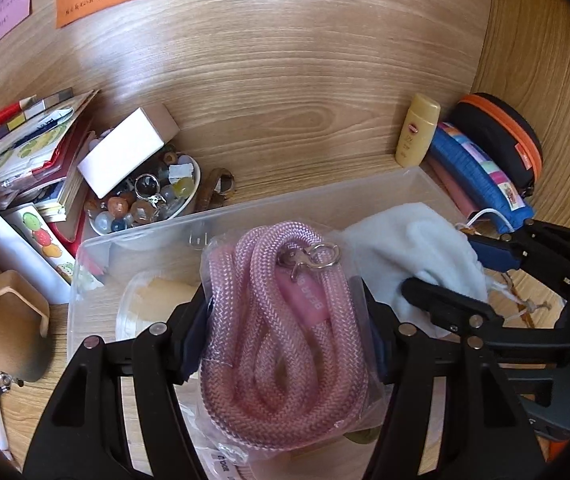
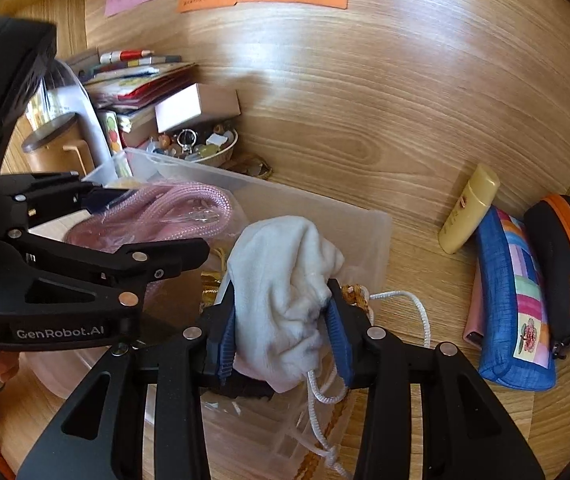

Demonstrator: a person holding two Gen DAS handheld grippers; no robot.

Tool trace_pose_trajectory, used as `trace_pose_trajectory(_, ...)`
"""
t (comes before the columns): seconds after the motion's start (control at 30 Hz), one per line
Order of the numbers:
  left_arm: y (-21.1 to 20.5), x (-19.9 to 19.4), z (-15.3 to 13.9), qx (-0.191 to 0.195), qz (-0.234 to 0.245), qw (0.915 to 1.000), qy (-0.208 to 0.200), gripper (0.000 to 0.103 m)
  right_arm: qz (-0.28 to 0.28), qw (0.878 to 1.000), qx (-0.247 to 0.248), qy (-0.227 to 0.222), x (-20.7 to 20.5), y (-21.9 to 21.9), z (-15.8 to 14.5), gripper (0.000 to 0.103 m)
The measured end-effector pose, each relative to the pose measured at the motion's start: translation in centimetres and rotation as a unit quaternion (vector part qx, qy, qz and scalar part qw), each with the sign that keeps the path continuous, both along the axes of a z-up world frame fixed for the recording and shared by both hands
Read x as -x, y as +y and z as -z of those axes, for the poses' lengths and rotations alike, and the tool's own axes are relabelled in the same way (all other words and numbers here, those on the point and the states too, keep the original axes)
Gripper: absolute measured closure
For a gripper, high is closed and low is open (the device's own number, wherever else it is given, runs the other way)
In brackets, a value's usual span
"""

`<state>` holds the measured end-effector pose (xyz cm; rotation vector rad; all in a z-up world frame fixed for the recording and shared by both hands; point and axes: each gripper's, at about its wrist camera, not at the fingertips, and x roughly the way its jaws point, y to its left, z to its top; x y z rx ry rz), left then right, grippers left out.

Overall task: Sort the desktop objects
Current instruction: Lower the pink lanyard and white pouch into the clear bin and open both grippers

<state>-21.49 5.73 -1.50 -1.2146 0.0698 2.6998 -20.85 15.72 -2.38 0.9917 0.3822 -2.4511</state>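
While bagged, braided pink rope (image 1: 281, 336) coils glossily.

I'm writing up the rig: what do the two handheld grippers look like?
Both are matte black plastic linkages with round silver rivets. The right gripper has ribbed blue pads; the left gripper has dark navy ones. White "GenRobot.AI" lettering marks the left gripper's body.

The wooden desk (image 1: 285, 128) carries a clear bin (image 1: 325, 196), bead bowl (image 1: 145, 200), yellow bottle (image 1: 417, 132), and seemingly stacked booklets (image 1: 37, 148).
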Motion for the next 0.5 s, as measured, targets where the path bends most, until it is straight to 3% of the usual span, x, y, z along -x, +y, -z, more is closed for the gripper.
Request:
trace_pose_trajectory(0.23,-0.08,0.03,0.13,0.009,-0.002,1.0000,-0.001,0.038,-0.001,1.000,-0.005,0.005,-0.02,-0.11,0.05,0.066)
trace_pose_trajectory(0.43,-0.73,-0.19,-0.08,-0.002,-0.006,1.0000,0.000,0.027,-0.001,1.000,-0.005,0.003,-0.21,-0.10,-0.38,0.063)
trace_pose_trajectory(0.5,-0.89,-0.21,-0.15,-0.008,-0.004,1.0000,-0.002,0.026,-0.004,1.000,-0.002,0.014,-0.66,-0.04,-0.91,0.056)
